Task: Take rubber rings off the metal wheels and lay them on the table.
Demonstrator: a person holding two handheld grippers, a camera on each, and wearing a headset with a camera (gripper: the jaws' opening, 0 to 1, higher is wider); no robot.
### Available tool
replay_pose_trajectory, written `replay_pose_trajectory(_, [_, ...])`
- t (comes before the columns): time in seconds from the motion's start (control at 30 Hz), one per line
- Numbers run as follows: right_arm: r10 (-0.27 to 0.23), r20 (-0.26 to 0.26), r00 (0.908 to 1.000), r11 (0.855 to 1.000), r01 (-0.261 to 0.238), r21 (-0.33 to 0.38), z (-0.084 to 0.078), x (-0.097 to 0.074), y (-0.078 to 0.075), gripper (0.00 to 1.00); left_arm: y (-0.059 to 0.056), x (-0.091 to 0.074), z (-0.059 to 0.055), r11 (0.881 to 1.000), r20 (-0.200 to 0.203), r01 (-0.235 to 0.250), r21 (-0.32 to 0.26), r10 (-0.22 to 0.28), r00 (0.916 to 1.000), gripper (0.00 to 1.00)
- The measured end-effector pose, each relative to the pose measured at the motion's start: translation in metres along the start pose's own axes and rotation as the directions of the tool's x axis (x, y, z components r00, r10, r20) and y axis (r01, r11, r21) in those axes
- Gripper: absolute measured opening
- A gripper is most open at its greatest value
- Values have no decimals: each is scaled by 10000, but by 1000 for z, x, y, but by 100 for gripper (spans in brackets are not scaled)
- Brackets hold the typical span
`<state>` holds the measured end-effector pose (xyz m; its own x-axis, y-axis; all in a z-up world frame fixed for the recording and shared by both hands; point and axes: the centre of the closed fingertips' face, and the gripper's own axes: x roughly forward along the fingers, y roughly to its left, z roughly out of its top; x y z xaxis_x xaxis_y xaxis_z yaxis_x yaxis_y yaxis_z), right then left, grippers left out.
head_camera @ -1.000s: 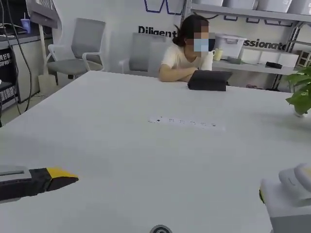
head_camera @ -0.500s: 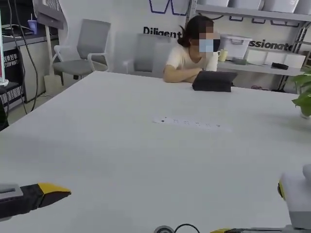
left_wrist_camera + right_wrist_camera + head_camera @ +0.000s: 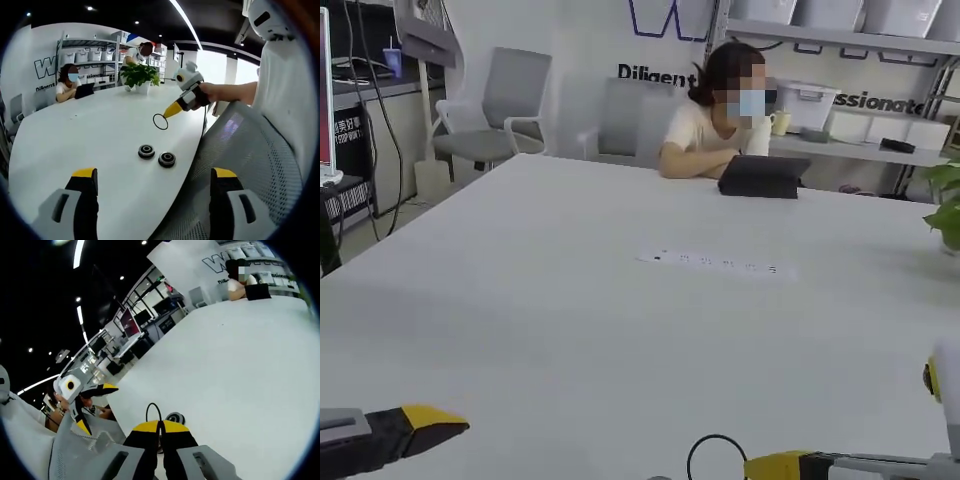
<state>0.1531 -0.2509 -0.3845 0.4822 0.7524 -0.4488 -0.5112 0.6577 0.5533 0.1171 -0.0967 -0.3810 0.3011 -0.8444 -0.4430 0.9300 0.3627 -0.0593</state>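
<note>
My right gripper (image 3: 752, 466) comes in along the bottom of the head view, shut on a thin black rubber ring (image 3: 717, 458) that hangs free off its yellow tip above the white table (image 3: 620, 330). In the left gripper view the same ring (image 3: 160, 121) dangles from the right gripper (image 3: 172, 110), and two small round metal wheels (image 3: 146, 151) (image 3: 166, 159) lie side by side near the table edge. My left gripper (image 3: 155, 175) is open, holding nothing, a short way back from the wheels. In the right gripper view one wheel (image 3: 174, 418) lies just past the shut right gripper (image 3: 160, 426).
A white power strip (image 3: 715, 263) lies mid-table. A person sits at the far side behind a dark tablet (image 3: 758, 175). A potted plant (image 3: 945, 200) stands at the right edge. Grey chairs (image 3: 500, 100) stand beyond the table, and a mesh chair back (image 3: 235, 145) is close to the near edge.
The right gripper's yellow tip has risen into the head view with the black ring in it. The left gripper has stayed low at the left. The camera has tilted slightly.
</note>
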Motion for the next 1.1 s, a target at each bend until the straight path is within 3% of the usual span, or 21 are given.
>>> replay_pose_trajectory(0.2, [186, 197, 9996, 9996, -182, -229, 12, 4, 13, 0, -5, 3, -2, 9998, 26, 178, -108, -178, 9998, 91])
replay_pose_trajectory(0.57, [735, 80, 9973, 9940, -726, -816, 26, 23, 42, 0, 1, 2, -2, 9997, 105, -77, -214, 79, 9999, 91])
replay_pose_trajectory(0.73, [1150, -469, 9923, 9847, -1201, -1266, 24, 44, 60, 0, -2, 4, -7, 9999, -186, 32, -95, -34, 9998, 91])
replay_pose_trajectory(0.87, [1210, -1002, 9876, 9768, -1365, -1652, 16, 59, 67, 0, -1, 4, -6, 9998, -124, 53, -191, -55, 9999, 91])
replay_pose_trajectory(1.1, [1133, -2139, 9703, 9690, -1554, -1919, -13, 82, 72, 0, -1, 4, -7, 9997, -115, -5, -240, 3, 9999, 90])
